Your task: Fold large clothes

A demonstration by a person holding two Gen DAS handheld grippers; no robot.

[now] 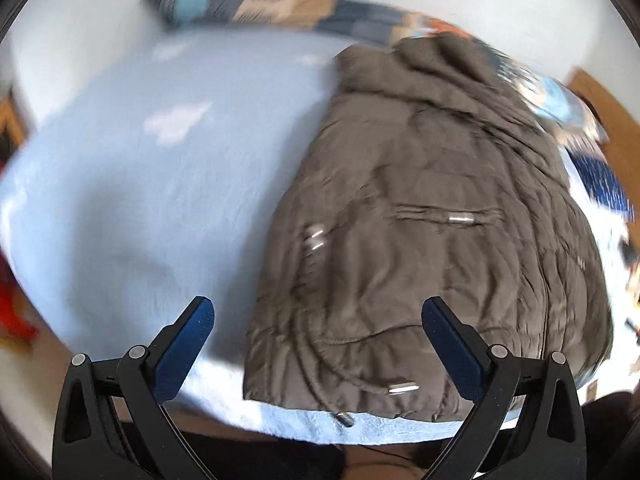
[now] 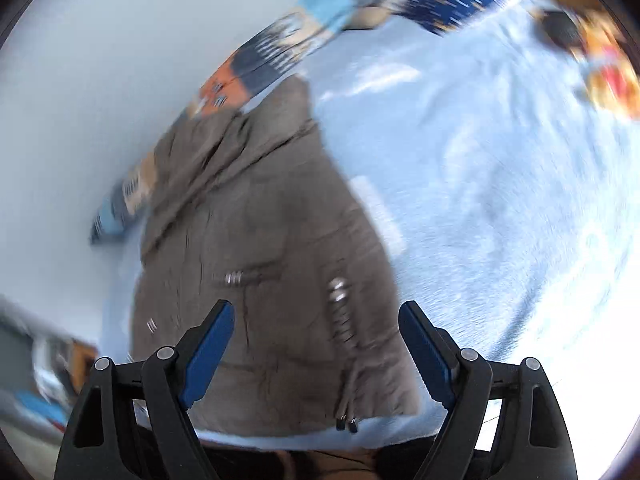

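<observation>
Left wrist view: my left gripper (image 1: 318,312) hangs above the near edge of the bed (image 1: 120,208), its blue-padded fingers (image 1: 188,344) spread wide with nothing between them. Below and ahead lies the jacket (image 1: 432,232), a grey-brown quilted garment stretched lengthwise away from me on the pale blue sheet (image 1: 168,184). Its hem sits at the near edge of the bed, its collar end at the far side. A zip pocket (image 1: 452,216) crosses the front, and a cord end (image 1: 346,419) trails off the hem onto the sheet. The left finger stands over bare sheet; the right finger stands over the jacket's lower part. I cannot tell whether either touches the cloth.

Right wrist view: my right gripper (image 2: 316,320) is likewise spread wide and holds nothing. The jacket (image 2: 260,280) fills the space between and beyond its fingers, with two zip pulls (image 2: 346,424) at the hem near the bed's edge. The sheet (image 2: 500,200) extends broadly on the right of this view.

Both views are blurred. A patterned blanket (image 1: 280,4) in blue, orange and tan runs along the far side of the bed against a pale wall (image 2: 100,80), and the jacket's collar end overlaps it. A multicoloured object (image 2: 604,76) lies at the far right corner of the bed; I cannot identify it.
</observation>
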